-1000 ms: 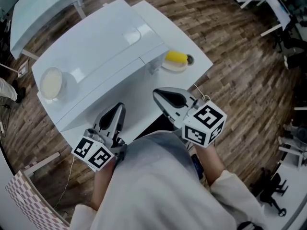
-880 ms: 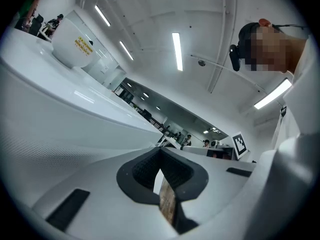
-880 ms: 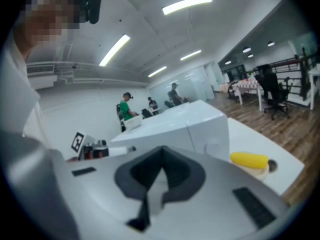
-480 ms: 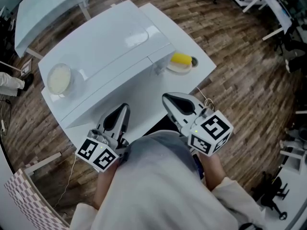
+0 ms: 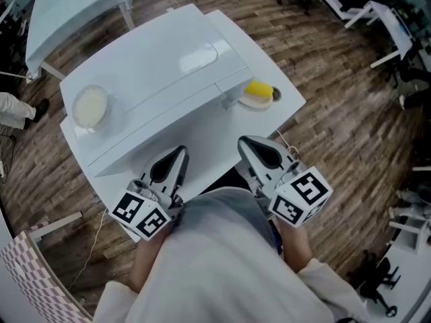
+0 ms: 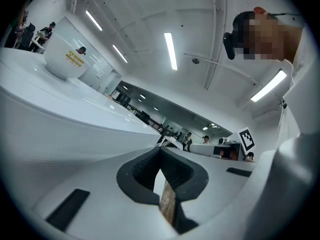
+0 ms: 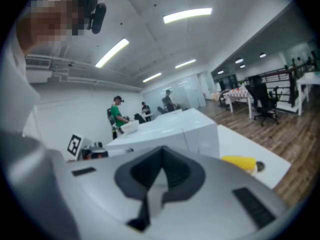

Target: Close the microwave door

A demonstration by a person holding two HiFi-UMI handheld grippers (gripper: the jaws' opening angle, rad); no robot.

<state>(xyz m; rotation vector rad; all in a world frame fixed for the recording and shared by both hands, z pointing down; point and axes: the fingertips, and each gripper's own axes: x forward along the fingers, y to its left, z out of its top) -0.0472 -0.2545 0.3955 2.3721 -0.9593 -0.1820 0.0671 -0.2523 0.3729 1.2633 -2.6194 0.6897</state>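
Note:
The white microwave (image 5: 161, 62) stands on a white table (image 5: 202, 147), and its door front looks flush with the body. In the right gripper view the microwave (image 7: 175, 129) lies ahead, with the door seam visible. My left gripper (image 5: 174, 161) hovers over the table's near edge, close to my body, with its jaws shut and empty. My right gripper (image 5: 248, 147) is beside it, also shut on nothing, pointing at the microwave's right front corner. In their own views the left gripper (image 6: 161, 153) and the right gripper (image 7: 162, 153) show their tips touching.
A white bowl (image 5: 89, 105) sits on the microwave's top left and shows again as the bowl (image 6: 70, 59). A yellow object on a small plate (image 5: 258, 91) lies on the table right of the microwave. A second white table (image 5: 60, 5) and office chairs (image 5: 377, 12) stand on the wooden floor.
The head view has shifted, so the microwave and table sit slightly higher and further right. Both grippers stay shut and have drifted a little right and lower in the view.

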